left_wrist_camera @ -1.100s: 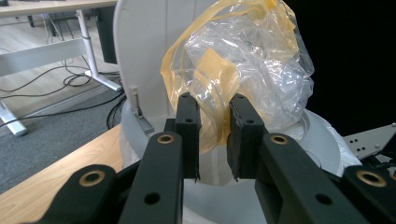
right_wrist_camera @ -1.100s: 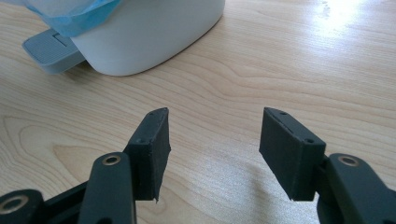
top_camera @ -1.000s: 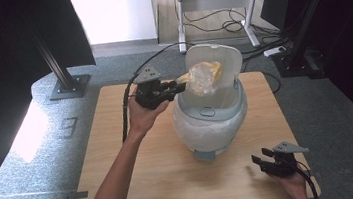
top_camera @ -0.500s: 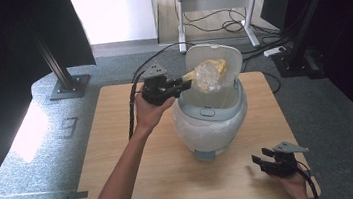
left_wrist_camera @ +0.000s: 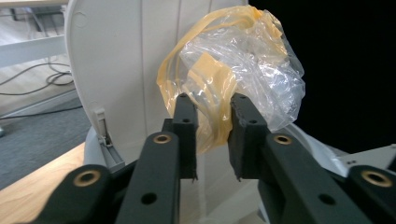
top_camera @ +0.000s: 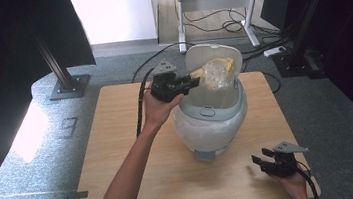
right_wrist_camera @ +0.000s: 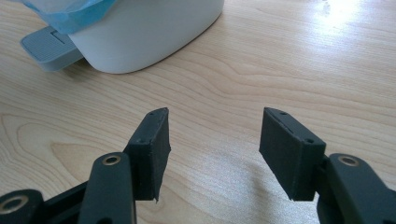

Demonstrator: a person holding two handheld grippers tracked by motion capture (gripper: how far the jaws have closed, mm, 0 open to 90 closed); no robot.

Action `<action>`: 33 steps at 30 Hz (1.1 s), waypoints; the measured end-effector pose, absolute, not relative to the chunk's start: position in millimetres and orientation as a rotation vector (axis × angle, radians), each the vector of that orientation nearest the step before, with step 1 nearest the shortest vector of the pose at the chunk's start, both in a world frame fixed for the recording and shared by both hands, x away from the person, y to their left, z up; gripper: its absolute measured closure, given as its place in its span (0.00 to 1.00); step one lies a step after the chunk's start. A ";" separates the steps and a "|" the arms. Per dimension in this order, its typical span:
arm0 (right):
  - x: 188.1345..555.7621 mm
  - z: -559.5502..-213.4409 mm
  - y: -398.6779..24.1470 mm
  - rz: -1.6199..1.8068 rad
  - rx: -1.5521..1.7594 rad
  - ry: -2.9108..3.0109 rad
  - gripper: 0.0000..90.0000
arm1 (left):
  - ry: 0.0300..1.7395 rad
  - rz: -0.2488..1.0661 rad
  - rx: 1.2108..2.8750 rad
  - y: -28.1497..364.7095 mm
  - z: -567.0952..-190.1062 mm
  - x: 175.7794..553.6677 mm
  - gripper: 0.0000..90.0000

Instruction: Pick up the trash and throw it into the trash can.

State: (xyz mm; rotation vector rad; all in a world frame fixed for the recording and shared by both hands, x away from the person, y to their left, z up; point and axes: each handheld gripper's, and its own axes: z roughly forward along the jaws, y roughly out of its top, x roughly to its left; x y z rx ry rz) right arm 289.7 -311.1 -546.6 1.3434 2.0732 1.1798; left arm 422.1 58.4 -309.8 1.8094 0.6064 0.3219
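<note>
A white pedal bin (top_camera: 212, 120) lined with a bag stands mid-table, its lid (top_camera: 212, 52) raised. My left gripper (top_camera: 194, 83) hovers over the bin's left rim, level with a crumpled clear plastic bag with a yellow edge (top_camera: 217, 73) in front of the lid. In the left gripper view the jaws (left_wrist_camera: 212, 100) have just been opening. A gap shows between the pads, and the bag's yellow edge (left_wrist_camera: 210, 126) still hangs in it. My right gripper (top_camera: 258, 162) rests open near the table's front right corner, with nothing between its pads (right_wrist_camera: 214, 116).
The wooden table (top_camera: 118, 136) has bare room left of the bin and in front of it. The bin's grey pedal (right_wrist_camera: 49, 46) points at the front edge, near my right gripper. Black stands, cables and a desk frame stand on the floor beyond.
My left gripper has carried the bag to the right, from the bin's left side to above its opening by the lid. The right gripper has stayed put.
</note>
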 end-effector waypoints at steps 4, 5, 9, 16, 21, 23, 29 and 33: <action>289.6 -546.4 -312.5 1.182 1.346 2.069 0.47 | 0.644 0.371 1.803 55.4 -312.2 420.8 0.40; 289.5 -546.1 -313.1 1.184 1.346 2.066 0.47 | 0.633 0.339 1.793 58.6 -312.2 419.6 0.39; 289.5 -545.7 -313.8 1.184 1.348 2.064 0.47 | 0.621 0.341 1.802 63.1 -312.8 415.5 0.40; 289.5 -545.7 -312.8 1.182 1.346 2.064 0.47 | 0.622 0.323 1.806 80.3 -317.6 407.2 0.40; 288.9 -544.8 -313.5 1.182 1.346 2.063 0.47 | 0.631 0.314 1.800 95.2 -325.2 398.2 0.39; 289.0 -544.9 -314.0 1.182 1.347 2.062 0.47 | 0.633 0.308 1.791 98.2 -327.4 395.9 0.39; 288.3 -544.3 -315.3 1.184 1.350 2.056 0.47 | 0.642 0.355 1.781 118.6 -341.6 378.6 0.38; 288.5 -544.3 -315.3 1.187 1.351 2.053 0.47 | 0.642 0.368 1.784 129.1 -346.7 370.6 0.38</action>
